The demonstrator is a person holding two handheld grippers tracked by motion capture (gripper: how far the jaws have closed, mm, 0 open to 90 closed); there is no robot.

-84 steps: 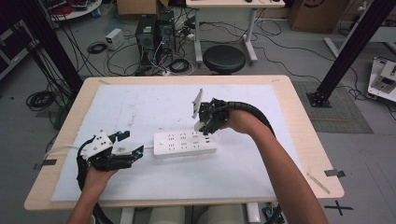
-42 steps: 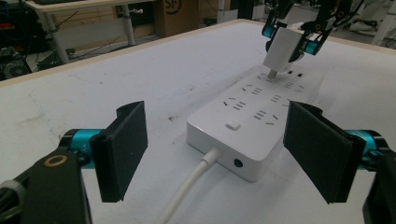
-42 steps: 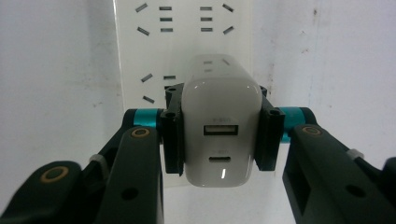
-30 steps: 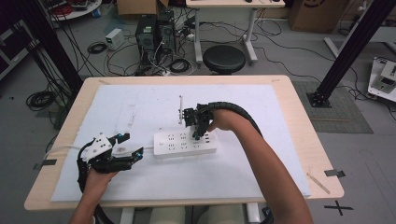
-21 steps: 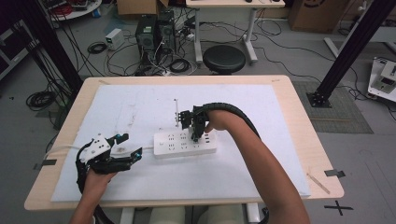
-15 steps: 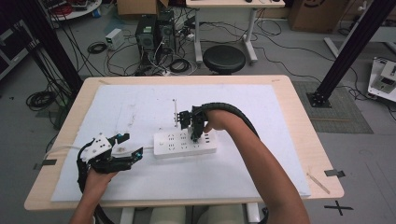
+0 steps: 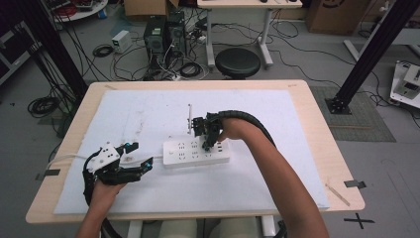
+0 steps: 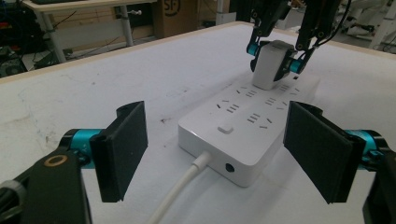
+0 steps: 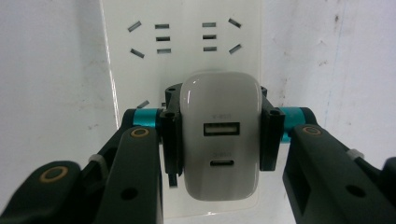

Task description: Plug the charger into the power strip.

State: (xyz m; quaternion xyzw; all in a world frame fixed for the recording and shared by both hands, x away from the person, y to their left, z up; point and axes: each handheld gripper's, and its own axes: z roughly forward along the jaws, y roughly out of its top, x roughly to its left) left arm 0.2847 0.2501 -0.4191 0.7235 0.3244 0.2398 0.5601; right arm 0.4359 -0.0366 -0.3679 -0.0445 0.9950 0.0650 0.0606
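A white power strip lies on the white mat, its cable leading off to the left. My right gripper points down over the strip's right part, shut on a white USB charger that stands on the strip. Its jaws have just been opening a little, and the pads still touch the charger's sides. In the left gripper view the charger stands upright at the strip's far end. My left gripper rests open just short of the strip's cable end, nothing between its pads.
The mat covers most of a wooden table. Bare mat lies behind and in front of the strip. A black stool, computer towers and loose cables sit on the floor beyond the far edge.
My right gripper has come left and down onto the strip with the charger, then held still. The left gripper has stayed put.
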